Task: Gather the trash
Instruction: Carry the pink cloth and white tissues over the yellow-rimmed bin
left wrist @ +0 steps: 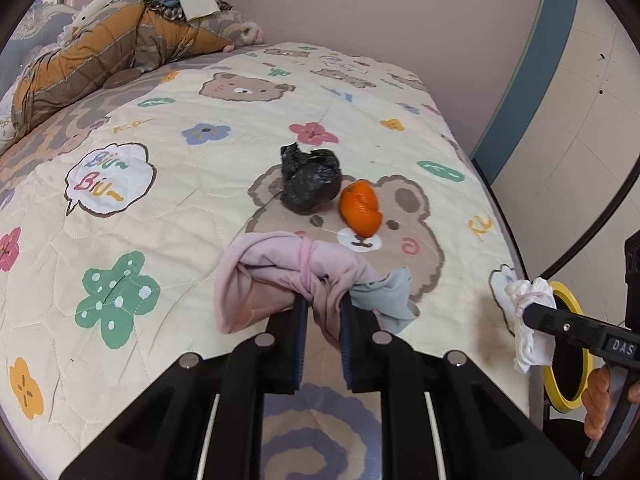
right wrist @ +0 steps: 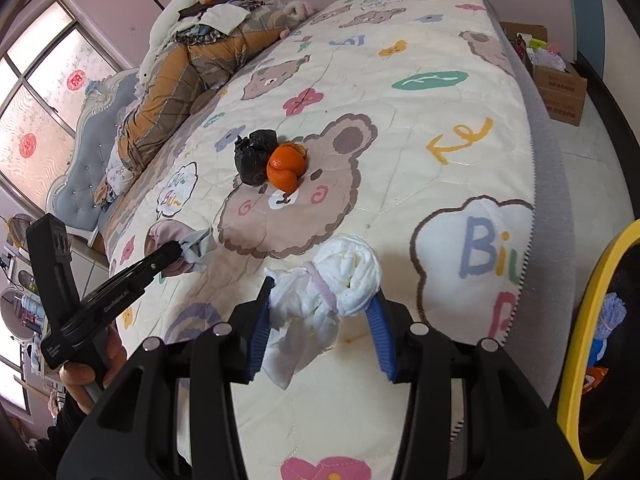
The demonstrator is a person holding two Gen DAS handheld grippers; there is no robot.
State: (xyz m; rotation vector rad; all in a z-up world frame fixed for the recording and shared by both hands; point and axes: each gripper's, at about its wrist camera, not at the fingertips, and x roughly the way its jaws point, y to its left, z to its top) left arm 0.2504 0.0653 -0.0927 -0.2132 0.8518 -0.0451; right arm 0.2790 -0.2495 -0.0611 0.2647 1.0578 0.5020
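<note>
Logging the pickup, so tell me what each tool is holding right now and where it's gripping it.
Left tool: pink bundle, pinched at its tied middle. Right tool: white bundle, held across its banded middle.

Two grippers: left gripper [left wrist: 324, 308], right gripper [right wrist: 320, 312].
Two tied bundles: pink bundle [left wrist: 280, 268] between left jaws, white bundle [right wrist: 340, 284] between right jaws.
One black bag wad [left wrist: 310, 180], ahead of both tools.
One orange peel [left wrist: 360, 208], touching wad.
One yellow-rimmed bin [right wrist: 580, 320], right of right gripper.
Two cardboard boxes [right wrist: 560, 88], far ahead-right.
</note>
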